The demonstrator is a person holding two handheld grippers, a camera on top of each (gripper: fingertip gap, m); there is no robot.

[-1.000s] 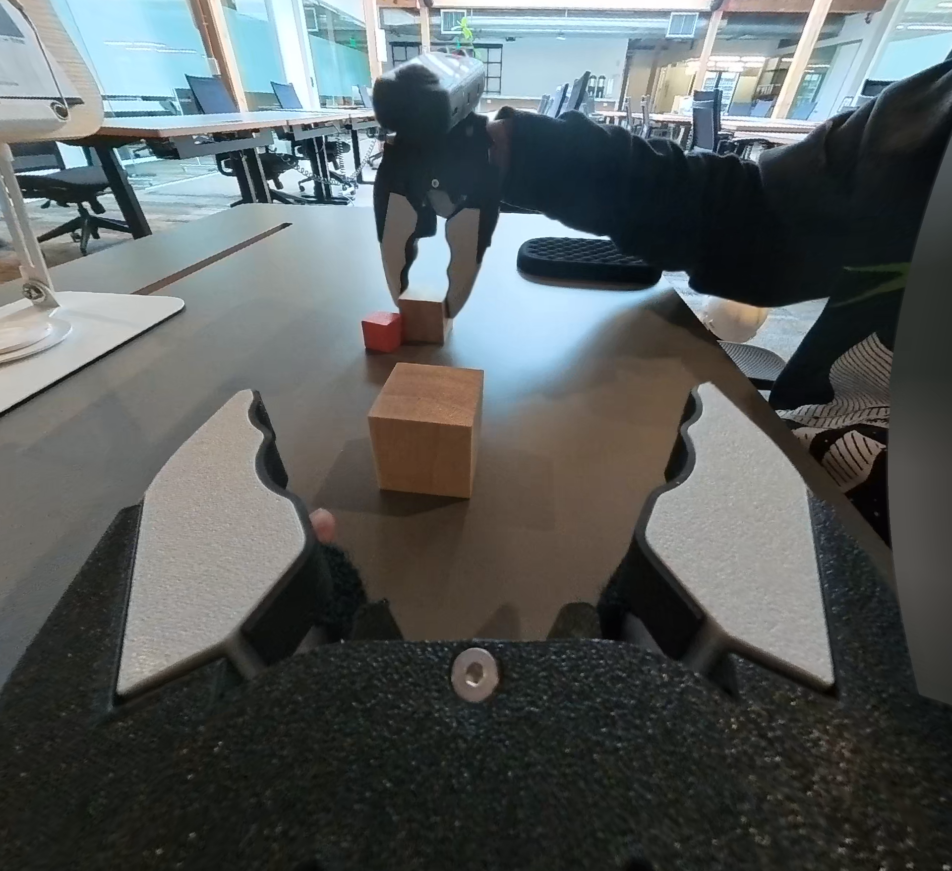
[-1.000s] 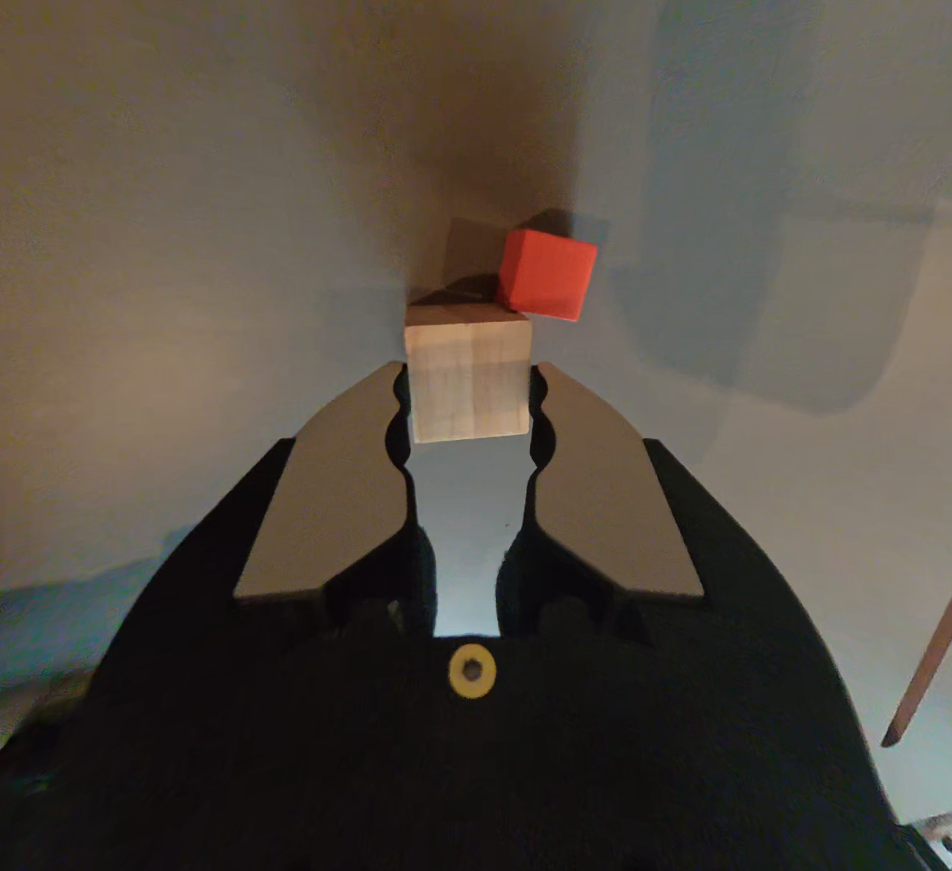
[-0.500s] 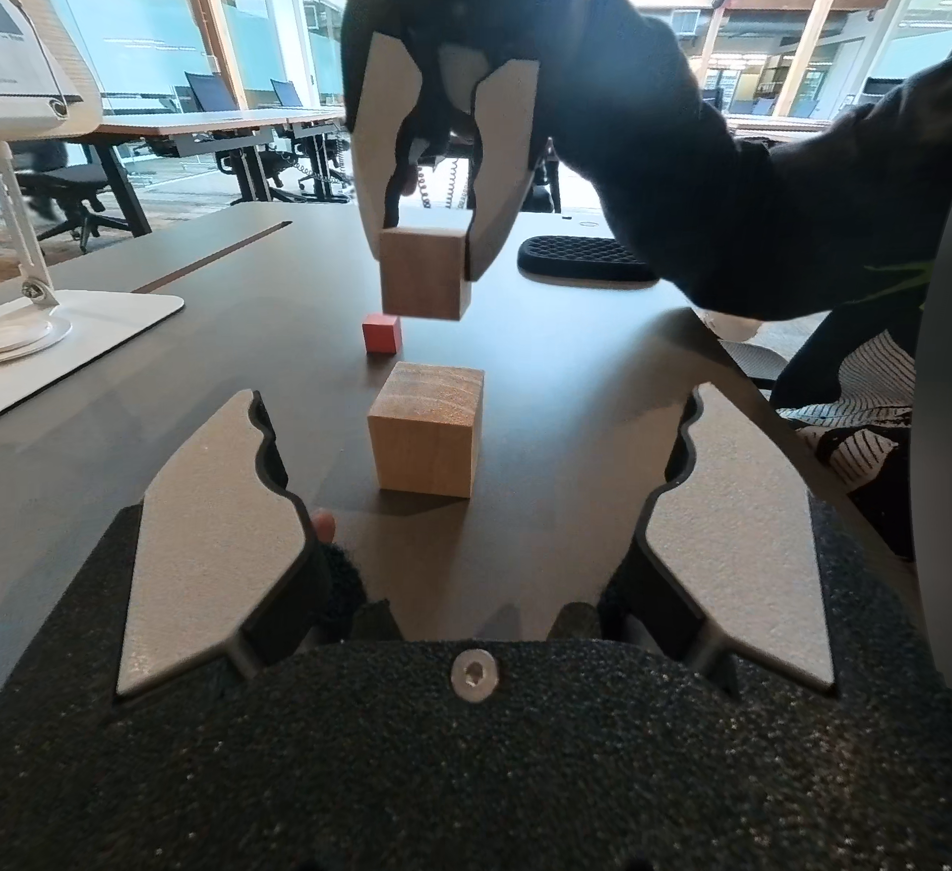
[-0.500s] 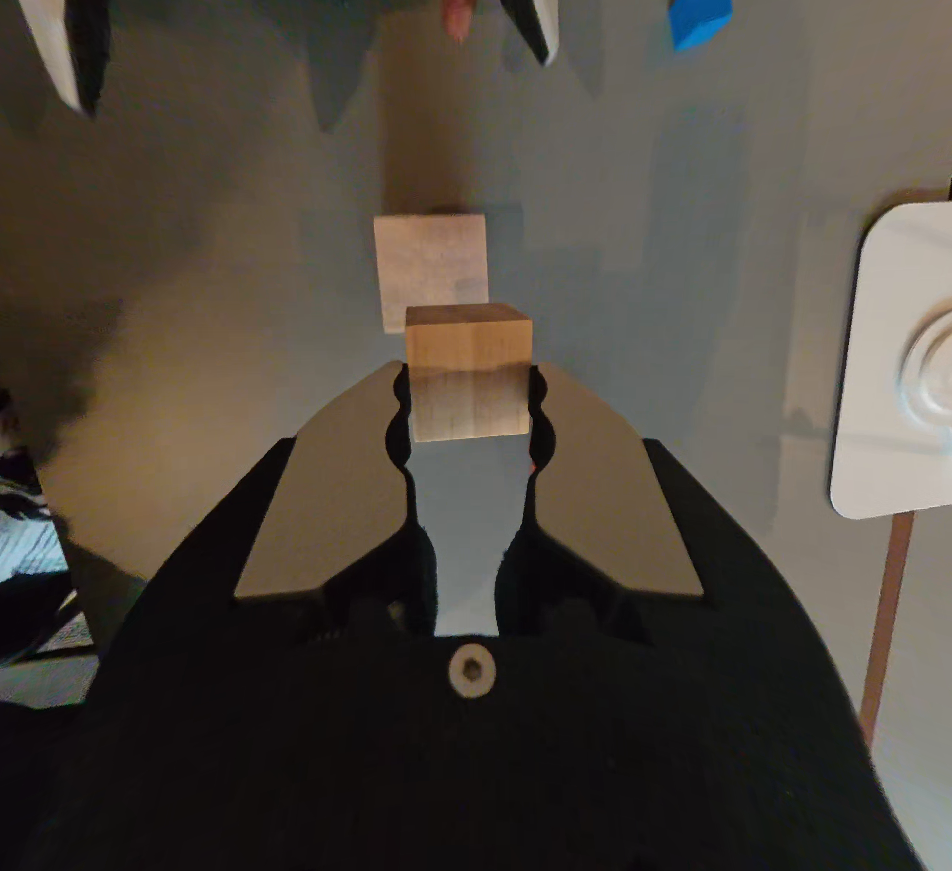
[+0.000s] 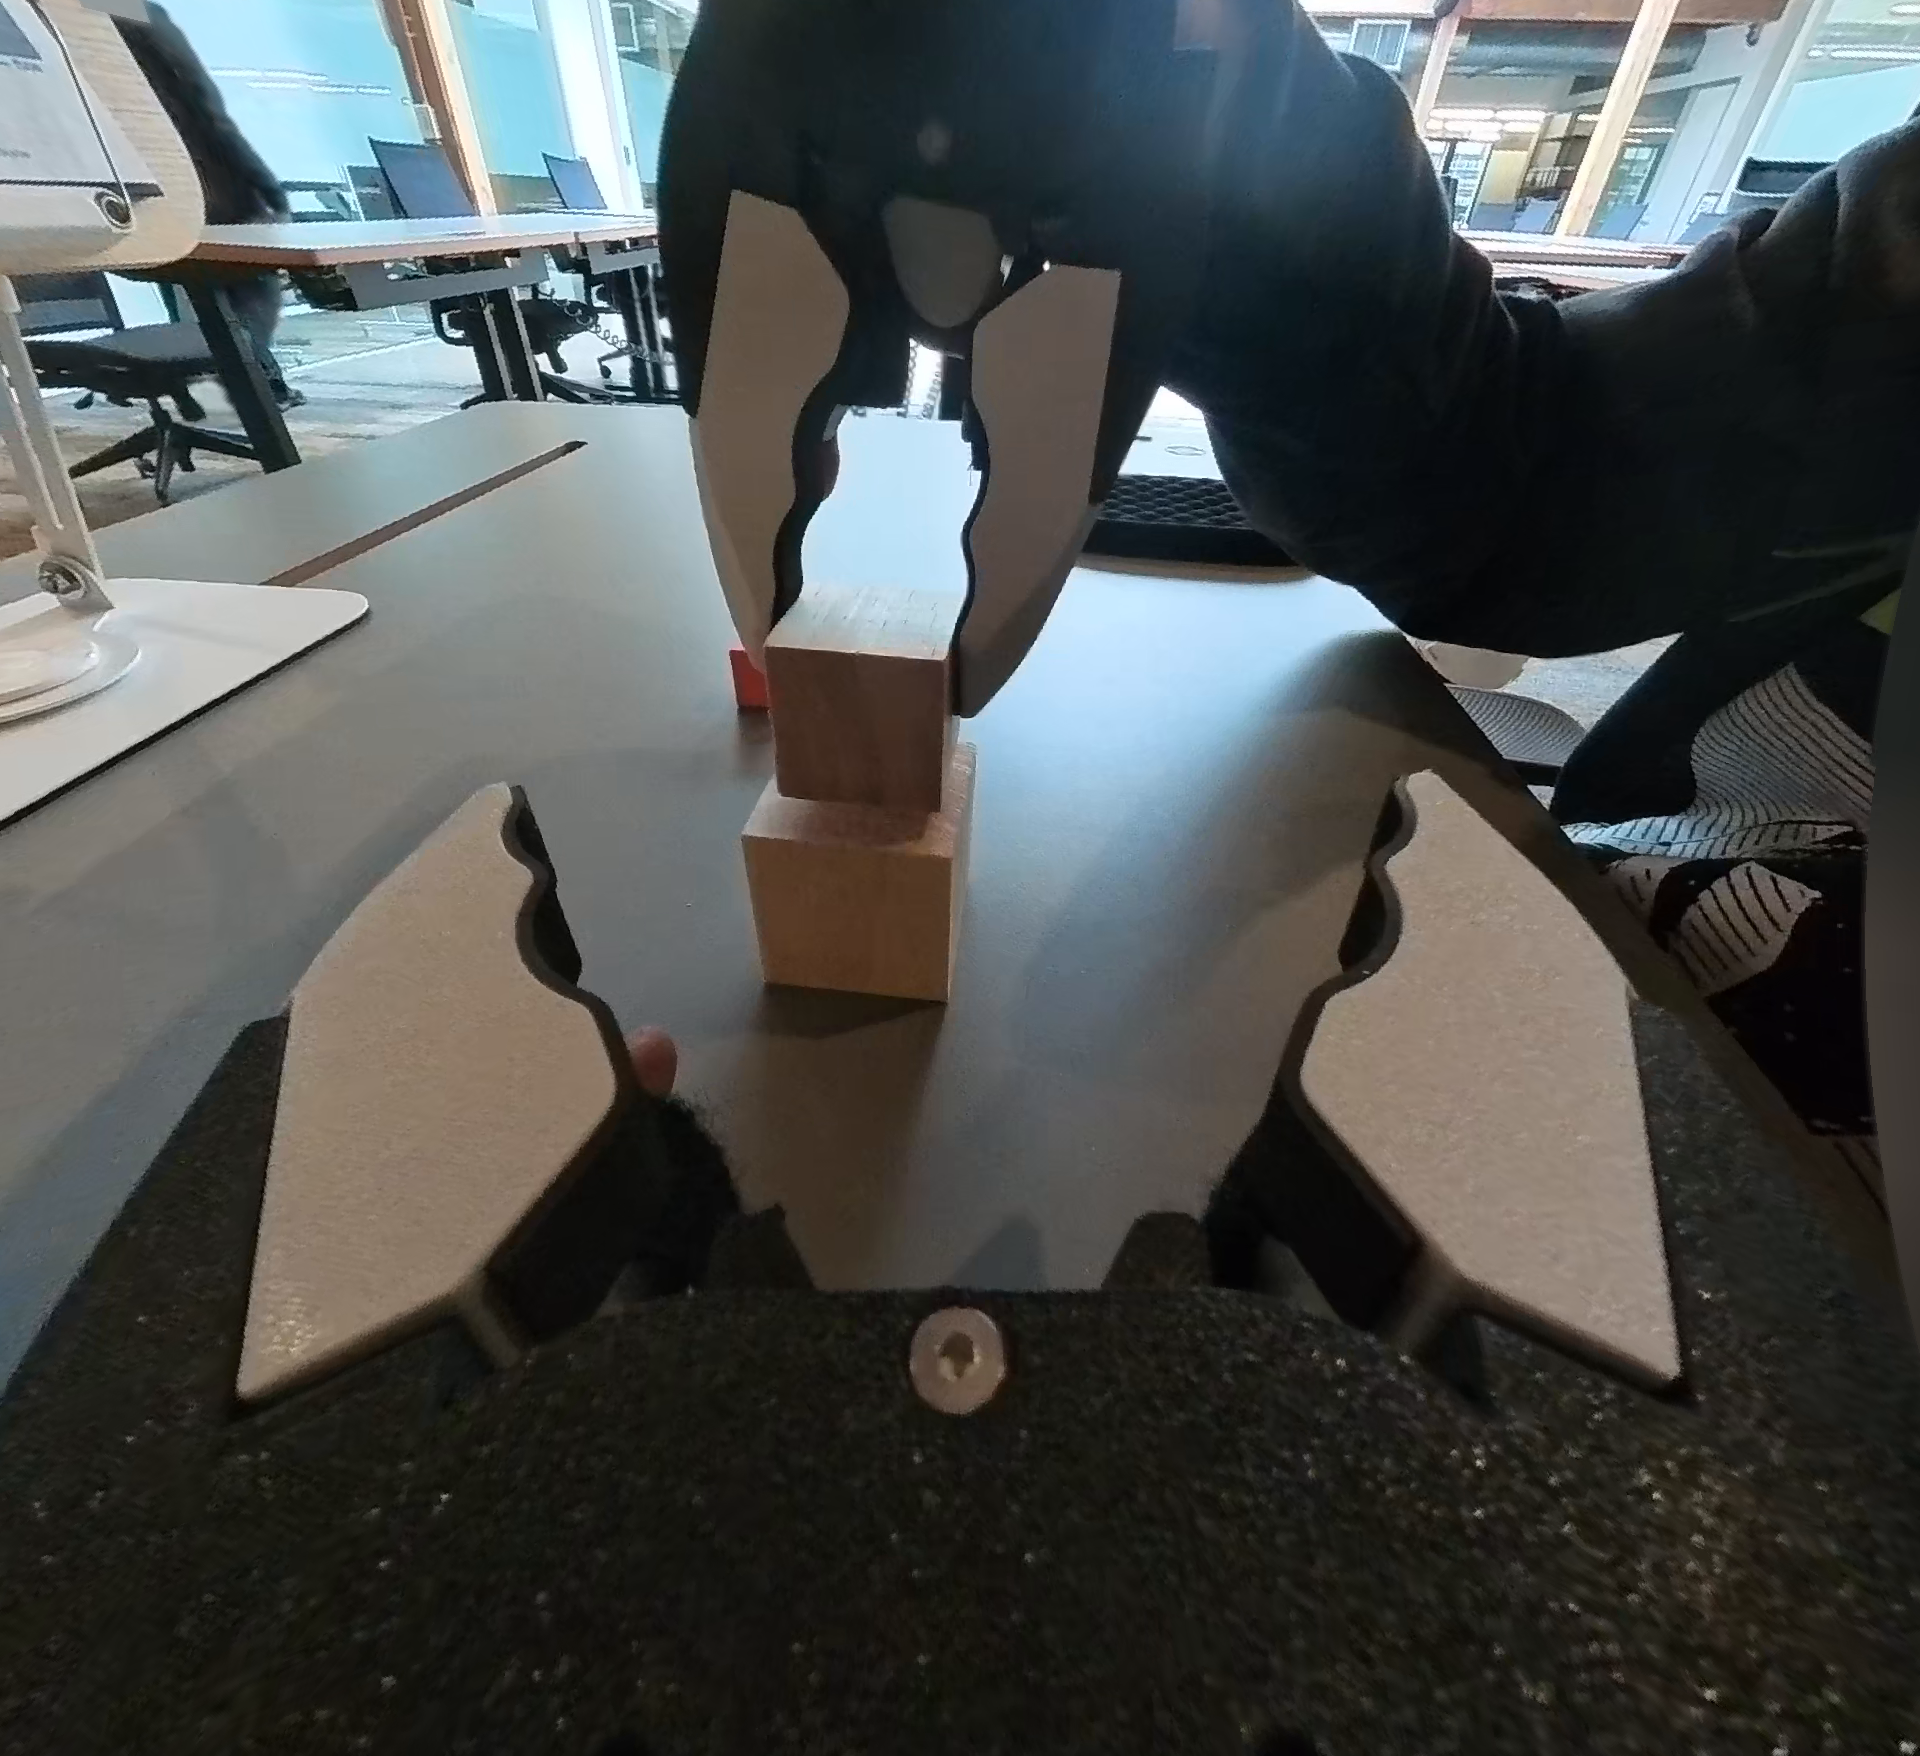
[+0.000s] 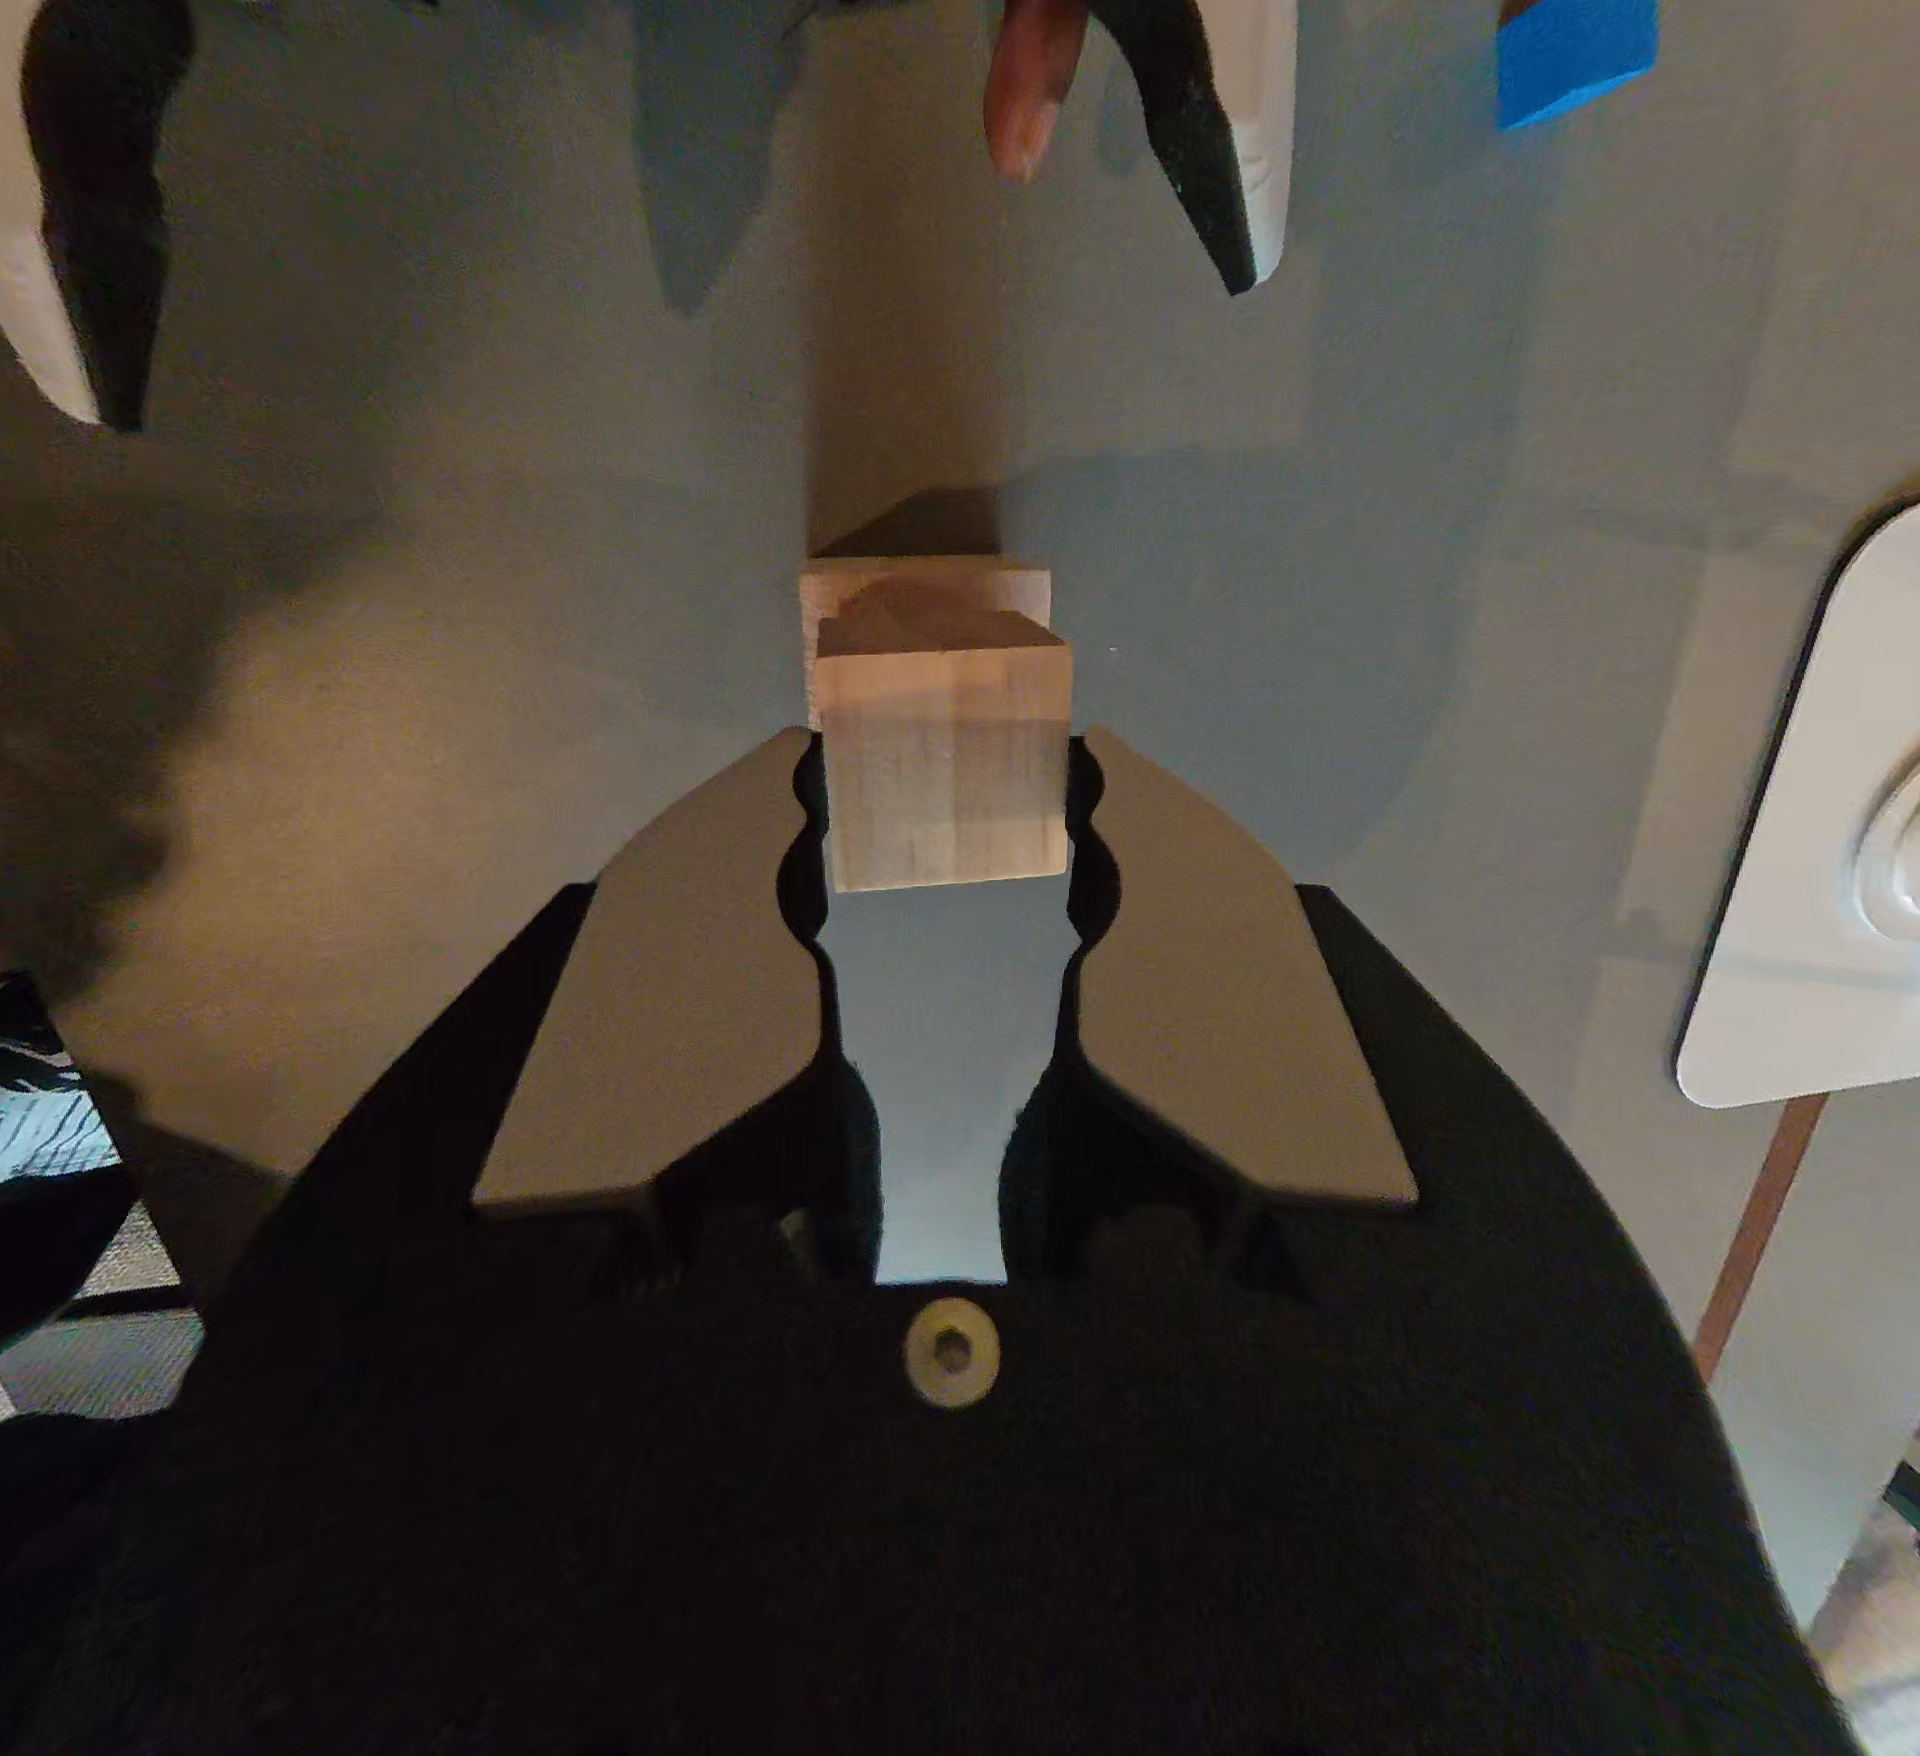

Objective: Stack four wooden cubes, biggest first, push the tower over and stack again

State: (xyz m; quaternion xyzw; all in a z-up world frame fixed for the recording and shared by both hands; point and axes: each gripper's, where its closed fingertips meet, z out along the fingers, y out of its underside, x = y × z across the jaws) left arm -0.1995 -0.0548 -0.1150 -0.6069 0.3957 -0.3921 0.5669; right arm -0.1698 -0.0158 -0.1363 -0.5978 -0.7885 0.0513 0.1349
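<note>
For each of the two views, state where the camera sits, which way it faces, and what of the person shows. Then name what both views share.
Left wrist view: low over the table, facing level; open left gripper, a fingertip, dark sleeve.
Right wrist view: above, facing down; right gripper shut on the smaller cube, a hand.
Shared: both grippers, smaller cube on the big cube.

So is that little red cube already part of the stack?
No, the red cube sits on the table behind the two stacked wooden cubes, the smaller wooden cube on the larger wooden cube.
</note>
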